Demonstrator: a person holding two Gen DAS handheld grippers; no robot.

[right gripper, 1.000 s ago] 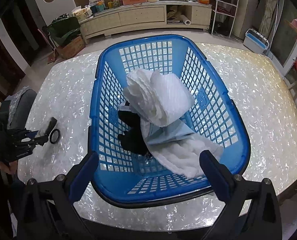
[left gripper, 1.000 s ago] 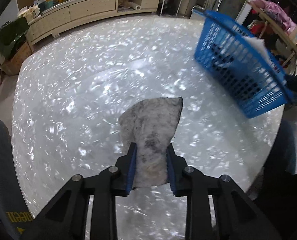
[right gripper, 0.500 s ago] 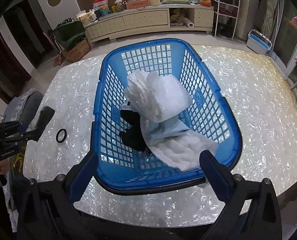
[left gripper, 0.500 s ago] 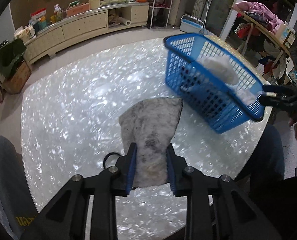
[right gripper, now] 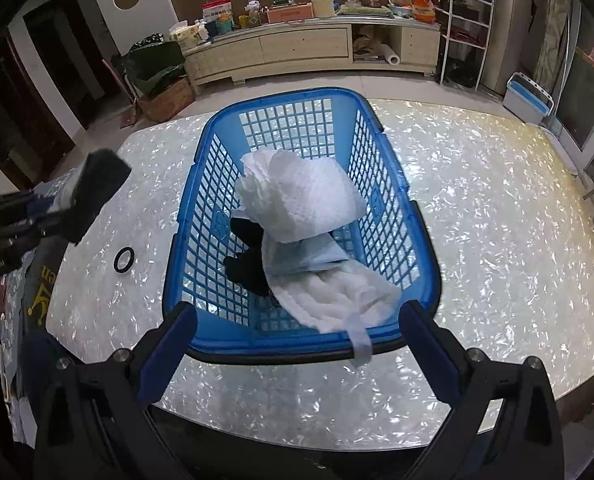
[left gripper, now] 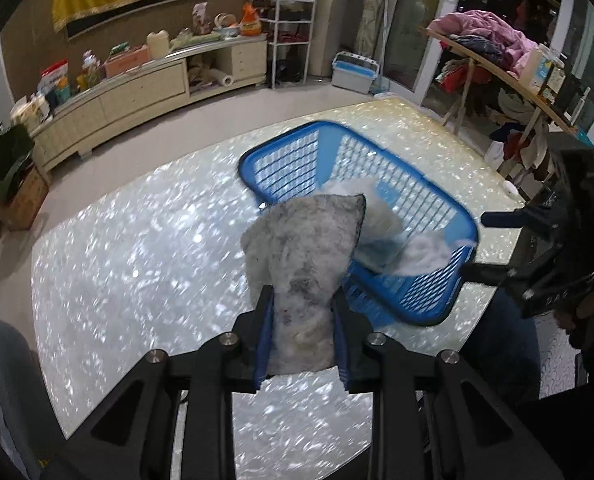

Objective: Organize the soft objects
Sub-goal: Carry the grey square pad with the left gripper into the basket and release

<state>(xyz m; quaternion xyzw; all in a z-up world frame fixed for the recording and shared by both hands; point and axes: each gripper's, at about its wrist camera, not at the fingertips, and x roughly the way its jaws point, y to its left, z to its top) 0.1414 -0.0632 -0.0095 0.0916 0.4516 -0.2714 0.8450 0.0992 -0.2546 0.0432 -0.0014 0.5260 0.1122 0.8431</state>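
Status, all placed relative to the blue basket (right gripper: 301, 216): left gripper (left gripper: 302, 332) is clamped on a grey fuzzy cloth (left gripper: 303, 248), held in the air off the basket's left side, above the table (left gripper: 137, 264); cloth's far corner overlaps the basket rim in the left wrist view, but I can't tell if it's actually over the opening or just in front of it.

Right gripper (right gripper: 297, 344) sits at the basket's near end, jaws spread wide and empty, one finger off each near corner, not touching the rim as far as I can see.

Inside the basket: white rolled towel (right gripper: 301, 196) on top, pale blue folded cloth (right gripper: 301, 260) under it, black item (right gripper: 249, 256) toward the left wall, white fluffy cloth (right gripper: 337, 296) at the near end with a strip hanging over the near rim.

Progress, my read: mostly done; four soft pieces already in, the grey one in transit and not yet released; what's left is carry it over the opening, drop it, maybe tuck the trailing strip back inside.

Left of the basket on the table lies a small black ring (right gripper: 123, 260); can't tell if it's soft or part of the job; no other loose textiles visible on the table in either view.

Risk, as a guess: cloth hangs long past the fingers, so it could catch the rim if it goes in low.
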